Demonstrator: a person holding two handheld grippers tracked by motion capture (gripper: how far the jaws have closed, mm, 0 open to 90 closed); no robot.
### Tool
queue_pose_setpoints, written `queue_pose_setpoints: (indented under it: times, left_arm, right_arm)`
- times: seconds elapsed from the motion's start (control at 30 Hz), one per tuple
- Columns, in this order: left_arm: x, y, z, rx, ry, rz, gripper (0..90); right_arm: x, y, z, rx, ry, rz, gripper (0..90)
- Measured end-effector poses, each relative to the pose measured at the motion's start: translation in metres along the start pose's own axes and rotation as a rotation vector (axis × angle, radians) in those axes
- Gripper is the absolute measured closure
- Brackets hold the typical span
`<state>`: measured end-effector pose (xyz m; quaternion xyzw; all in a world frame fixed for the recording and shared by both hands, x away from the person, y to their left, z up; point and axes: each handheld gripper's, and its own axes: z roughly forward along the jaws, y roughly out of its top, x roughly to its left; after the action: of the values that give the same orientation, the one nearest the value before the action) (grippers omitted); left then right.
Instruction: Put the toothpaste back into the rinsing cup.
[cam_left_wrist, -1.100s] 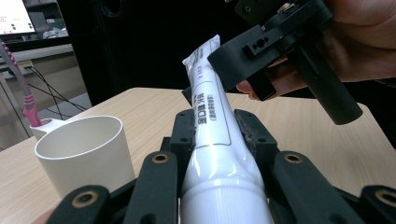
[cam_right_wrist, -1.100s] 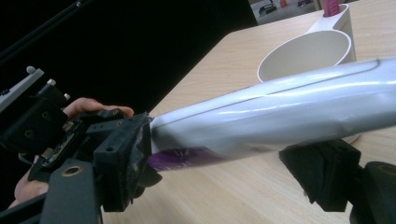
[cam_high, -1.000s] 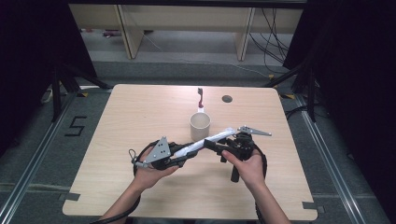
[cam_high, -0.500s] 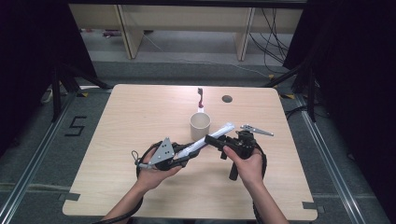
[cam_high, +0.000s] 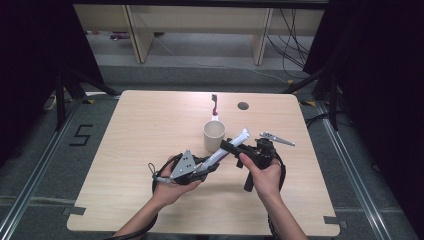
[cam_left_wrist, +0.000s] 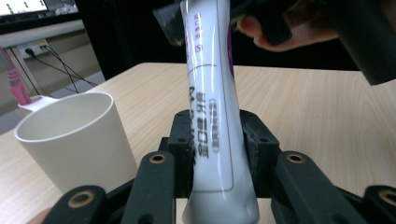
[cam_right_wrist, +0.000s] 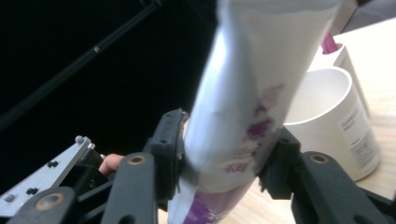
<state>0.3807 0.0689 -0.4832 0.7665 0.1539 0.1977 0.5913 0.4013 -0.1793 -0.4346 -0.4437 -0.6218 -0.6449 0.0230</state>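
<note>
A white toothpaste tube (cam_high: 241, 136) with purple print slants up to the right above the table, held at both ends. My left gripper (cam_high: 209, 164) is shut on its lower part; the pads press the tube (cam_left_wrist: 210, 116) from both sides. My right gripper (cam_high: 227, 146) reaches in from the right, and its jaws have just been closing on the tube (cam_right_wrist: 247, 93), with both pads now against it. A white cup (cam_high: 214, 136) stands upright just behind the tube, and shows as the cup (cam_left_wrist: 70, 135) and the cup (cam_right_wrist: 327, 126).
A pink toothbrush (cam_high: 215, 104) lies on the table (cam_high: 130, 150) behind the cup, beside a round cable hole (cam_high: 243, 106). Shelving and cables stand beyond the far edge. The table's left half and front strip are bare wood.
The right gripper's jaws, wide apart a second ago, have closed onto the tube. The tube's far end has tipped up and sticks out past those jaws. The left hand has barely shifted.
</note>
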Motion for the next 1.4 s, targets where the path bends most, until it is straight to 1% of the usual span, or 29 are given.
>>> queue_pose_setpoints:
  times: [0.03,0.07,0.1,0.17,0.2,0.23,0.27,0.33,0.37,0.43,0.5,0.53,0.57,0.6,0.67,0.73,0.77,0.87,0.97,1.0,1.03,1.1,1.13,1.17,1.2,1.3,1.33,1.37,1.4]
  left_arm:
    - [-0.001,0.0,0.002,0.001,0.002,0.008,67.5]
    - [-0.001,0.001,0.003,0.02,0.005,0.019,66.0]
    - [-0.002,0.001,0.004,0.02,0.007,0.019,62.0]
    - [-0.002,0.004,0.004,0.028,0.014,0.028,51.5]
    - [-0.002,0.005,0.004,0.027,0.016,0.026,48.4]
    - [-0.001,0.006,0.002,0.034,0.021,0.031,46.1]
    - [0.0,0.006,0.0,0.046,0.024,0.033,43.1]
    - [0.002,0.005,-0.004,0.063,0.025,0.027,39.0]
    - [0.003,0.004,-0.007,0.063,0.03,0.023,38.2]
    - [0.006,0.002,-0.014,0.072,0.043,0.017,36.1]
    - [0.009,0.0,-0.023,0.071,0.059,0.008,34.3]
    - [0.011,-0.001,-0.027,0.073,0.065,0.004,33.5]
    - [0.013,-0.002,-0.032,0.073,0.073,0.0,33.2]
    - [0.014,-0.004,-0.036,0.074,0.082,-0.005,33.2]
    - [0.018,-0.007,-0.045,0.069,0.098,-0.02,33.2]
    - [0.022,-0.011,-0.053,0.071,0.114,-0.036,33.2]
    - [0.024,-0.013,-0.057,0.074,0.117,-0.04,33.2]
    - [0.027,-0.02,-0.068,0.067,0.145,-0.061,32.8]
    - [0.031,-0.028,-0.079,0.073,0.177,-0.084,32.2]
    - [0.032,-0.032,-0.082,0.066,0.189,-0.094,32.1]
    - [0.034,-0.035,-0.086,0.06,0.199,-0.108,32.1]
    - [0.037,-0.042,-0.091,0.03,0.22,-0.149,31.9]
    - [0.038,-0.045,-0.094,0.029,0.241,-0.161,31.7]
    - [0.04,-0.047,-0.097,0.021,0.253,-0.175,31.2]
    - [0.042,-0.05,-0.099,-0.001,0.261,-0.191,30.6]
    - [0.046,-0.054,-0.105,-0.006,0.296,-0.21,29.0]
    - [0.047,-0.056,-0.105,-0.025,0.302,-0.22,28.5]
    - [0.047,-0.057,-0.107,-0.022,0.315,-0.225,28.2]
    - [0.049,-0.059,-0.107,-0.023,0.321,-0.222,27.7]
  right_arm:
    - [0.001,0.0,0.001,-0.002,-0.01,-0.031,60.5]
    - [0.003,0.001,0.001,0.003,-0.024,-0.056,61.8]
    - [0.006,0.001,0.001,0.018,-0.03,-0.069,63.5]
    - [0.01,0.001,0.003,0.042,-0.065,-0.141,67.9]
    - [0.01,0.001,0.004,0.049,-0.067,-0.163,68.7]
    - [0.012,0.001,0.005,0.057,-0.076,-0.174,69.7]
    - [0.013,0.002,0.006,0.057,-0.084,-0.201,70.8]
    - [0.018,0.003,0.005,0.066,-0.103,-0.216,72.0]
    - [0.018,0.005,0.006,0.059,-0.111,-0.258,72.4]
    - [0.02,0.008,0.006,0.062,-0.117,-0.28,73.1]
    - [0.022,0.012,0.004,0.067,-0.141,-0.285,73.7]
    - [0.022,0.014,0.004,0.066,-0.152,-0.314,73.9]
    - [0.024,0.016,0.004,0.062,-0.155,-0.31,74.1]
    - [0.024,0.018,0.004,0.064,-0.165,-0.328,74.2]
    - [0.025,0.022,0.003,0.068,-0.167,-0.344,74.3]
    - [0.028,0.025,0.003,0.065,-0.174,-0.342,74.4]
    - [0.028,0.027,0.004,0.058,-0.167,-0.356,74.4]
    - [0.029,0.033,0.005,0.054,-0.177,-0.387,74.5]
    - [0.03,0.039,0.006,0.067,-0.184,-0.392,74.5]
    - [0.031,0.041,0.006,0.067,-0.188,-0.392,74.5]
    - [0.03,0.043,0.006,0.056,-0.189,-0.408,74.6]
    - [0.031,0.047,0.007,0.054,-0.191,-0.409,74.6]
    - [0.033,0.049,0.006,0.06,-0.194,-0.394,74.6]
    - [0.032,0.051,0.007,0.047,-0.196,-0.42,74.6]
    - [0.032,0.053,0.007,0.045,-0.197,-0.435,74.6]
    - [0.034,0.057,0.008,0.046,-0.197,-0.421,74.6]
    - [0.035,0.057,0.009,0.046,-0.2,-0.421,74.6]
    - [0.035,0.059,0.009,0.041,-0.192,-0.433,74.6]
    - [0.035,0.059,0.009,0.048,-0.197,-0.429,74.6]
